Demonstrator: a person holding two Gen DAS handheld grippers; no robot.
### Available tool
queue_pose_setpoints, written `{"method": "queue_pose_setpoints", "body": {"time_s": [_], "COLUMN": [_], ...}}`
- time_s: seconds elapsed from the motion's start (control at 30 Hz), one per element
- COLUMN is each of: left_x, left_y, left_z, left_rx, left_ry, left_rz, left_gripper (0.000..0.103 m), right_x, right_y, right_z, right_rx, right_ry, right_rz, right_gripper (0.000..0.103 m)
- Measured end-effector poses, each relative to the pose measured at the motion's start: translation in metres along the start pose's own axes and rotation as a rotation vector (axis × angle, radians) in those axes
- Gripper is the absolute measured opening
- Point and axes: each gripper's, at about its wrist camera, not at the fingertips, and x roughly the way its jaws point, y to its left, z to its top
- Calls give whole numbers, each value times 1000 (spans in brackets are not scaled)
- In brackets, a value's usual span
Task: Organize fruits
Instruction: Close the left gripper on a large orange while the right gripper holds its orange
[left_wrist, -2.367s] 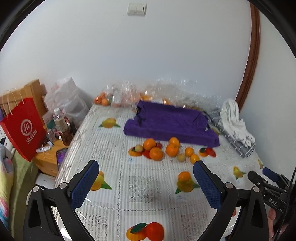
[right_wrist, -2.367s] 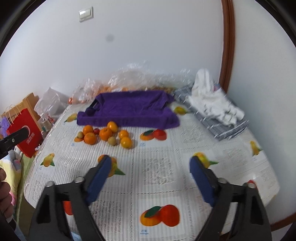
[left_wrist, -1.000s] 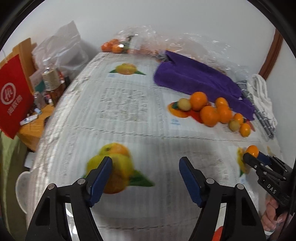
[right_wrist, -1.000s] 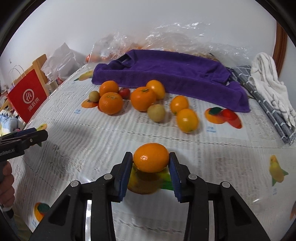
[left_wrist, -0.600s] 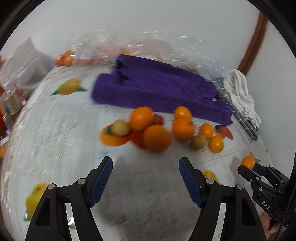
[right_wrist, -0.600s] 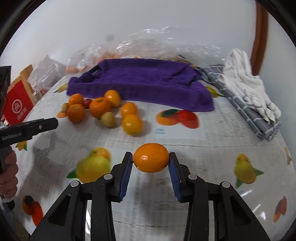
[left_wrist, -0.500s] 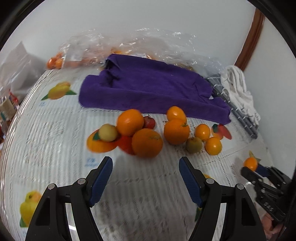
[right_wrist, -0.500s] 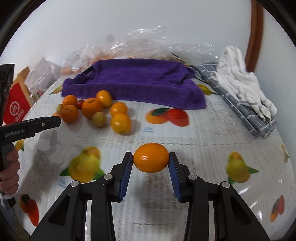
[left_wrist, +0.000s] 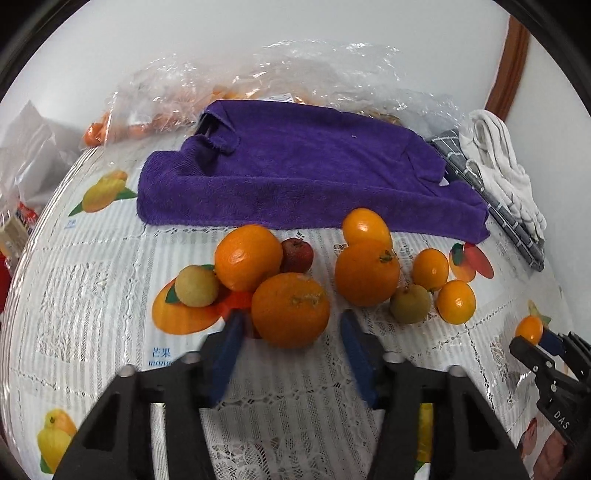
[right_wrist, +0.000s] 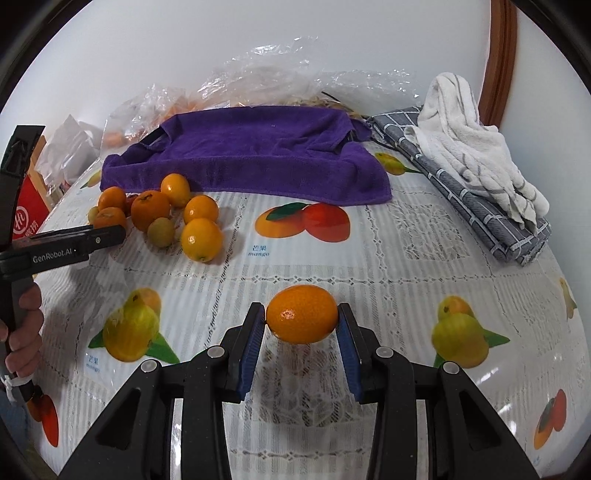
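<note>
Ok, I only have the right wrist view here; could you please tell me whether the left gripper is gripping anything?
Observer: No. The left gripper is open, with its fingers on either side of a large orange at the near edge of the pile, not closed on it.
Operator: Thank you. My right gripper holds a small citrus. Is anything crowding that large orange?
Observer: Yes. A second orange sits against it at the back left, and a small red fruit is tucked just behind the two.
</note>
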Motion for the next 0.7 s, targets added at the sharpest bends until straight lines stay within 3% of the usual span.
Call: {"method": "queue_pose_setpoints", "body": {"time_s": [0.7], "left_x": [-37], "left_y": [19], "left_z": [1], "left_rx": [-91], "left_ry": [-20], "left_rz": [-85], "left_gripper": [39], "right_x": [-10], "right_y": [-5], "right_z": [13], "right_rx": [19], "right_ry": [-36], "right_rz": [-27], "right_gripper": [39]}}
